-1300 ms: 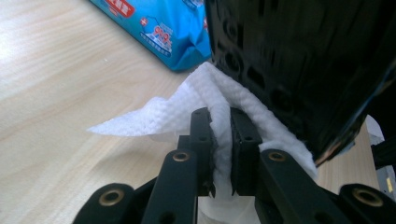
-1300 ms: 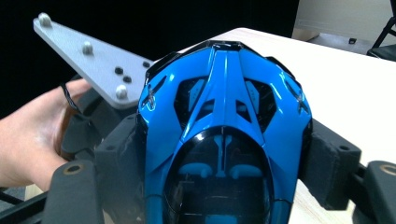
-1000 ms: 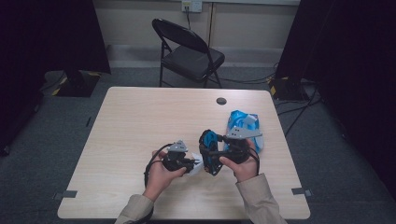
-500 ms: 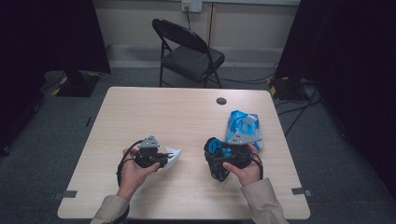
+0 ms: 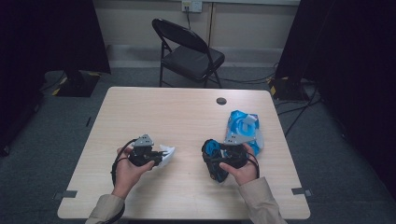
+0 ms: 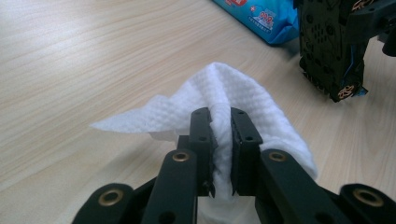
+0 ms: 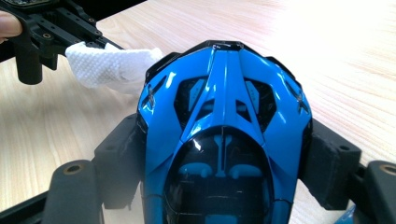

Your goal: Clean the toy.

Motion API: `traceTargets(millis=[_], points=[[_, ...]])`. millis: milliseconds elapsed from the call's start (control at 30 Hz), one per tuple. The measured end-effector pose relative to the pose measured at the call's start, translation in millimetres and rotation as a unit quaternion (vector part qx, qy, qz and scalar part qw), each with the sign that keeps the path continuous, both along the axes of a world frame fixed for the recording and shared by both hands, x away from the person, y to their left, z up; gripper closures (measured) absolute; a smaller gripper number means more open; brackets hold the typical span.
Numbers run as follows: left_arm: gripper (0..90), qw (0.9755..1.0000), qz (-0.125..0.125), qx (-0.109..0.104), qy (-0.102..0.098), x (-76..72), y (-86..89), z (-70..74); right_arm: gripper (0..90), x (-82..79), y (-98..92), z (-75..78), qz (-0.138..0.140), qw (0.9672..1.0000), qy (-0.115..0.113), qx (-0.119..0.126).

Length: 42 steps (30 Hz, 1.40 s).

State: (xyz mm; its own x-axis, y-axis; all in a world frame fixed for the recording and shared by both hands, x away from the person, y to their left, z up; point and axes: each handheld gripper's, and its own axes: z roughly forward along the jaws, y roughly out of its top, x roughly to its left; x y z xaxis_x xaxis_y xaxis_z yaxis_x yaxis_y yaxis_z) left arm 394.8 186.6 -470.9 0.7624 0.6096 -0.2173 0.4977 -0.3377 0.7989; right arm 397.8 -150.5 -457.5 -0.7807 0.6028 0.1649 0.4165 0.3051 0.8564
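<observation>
Room: dark curtains, grey carpet, black folding chair (image 5: 189, 51) behind. Worktop (image 5: 187, 116): pale wood-grain laminate, rectangular, rounded corners, small black disc (image 5: 221, 101) near far edge. Wipes pack (image 5: 243, 126): glossy blue, soft, at right. Toy car (image 7: 224, 135): glossy blue and black shell, clamped at its sides by right gripper (image 5: 224, 158) fingers; high view gives little detail. Wipe (image 6: 224, 93): white, dimpled cloth, crumpled, pinched tight in left gripper (image 6: 219, 135) fingers just above the worktop.
</observation>
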Motion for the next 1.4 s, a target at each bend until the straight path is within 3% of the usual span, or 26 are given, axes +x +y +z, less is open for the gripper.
traceTargets(millis=[167,333,700,1133,1333,1400], points=[[81.0,1.0000,0.008,0.001,-0.001,1.7,3.8,-3.4,24.9,2.9,7.5,-4.7,-0.006,1.0000,0.000,-0.006],[81.0,0.9999,0.013,0.005,0.001,2.6,9.0,-6.2,24.9,7.1,18.0,-16.4,-0.005,0.9992,0.004,-0.038],[81.1,0.9998,0.017,0.003,0.006,8.2,15.7,-10.4,24.8,19.5,30.4,-31.9,-0.008,0.9971,0.023,-0.072],[79.8,0.9992,0.036,0.007,0.017,20.2,20.6,-20.6,24.5,30.0,43.9,-33.7,-0.007,0.9910,0.026,-0.131],[78.4,0.9988,0.043,0.009,0.020,23.8,21.6,-19.2,24.2,31.8,43.3,-34.2,-0.003,0.9908,0.038,-0.130],[71.7,0.9983,0.054,0.015,0.012,24.4,21.7,-17.6,23.6,31.2,42.9,-33.9,0.000,0.9903,0.035,-0.134]])
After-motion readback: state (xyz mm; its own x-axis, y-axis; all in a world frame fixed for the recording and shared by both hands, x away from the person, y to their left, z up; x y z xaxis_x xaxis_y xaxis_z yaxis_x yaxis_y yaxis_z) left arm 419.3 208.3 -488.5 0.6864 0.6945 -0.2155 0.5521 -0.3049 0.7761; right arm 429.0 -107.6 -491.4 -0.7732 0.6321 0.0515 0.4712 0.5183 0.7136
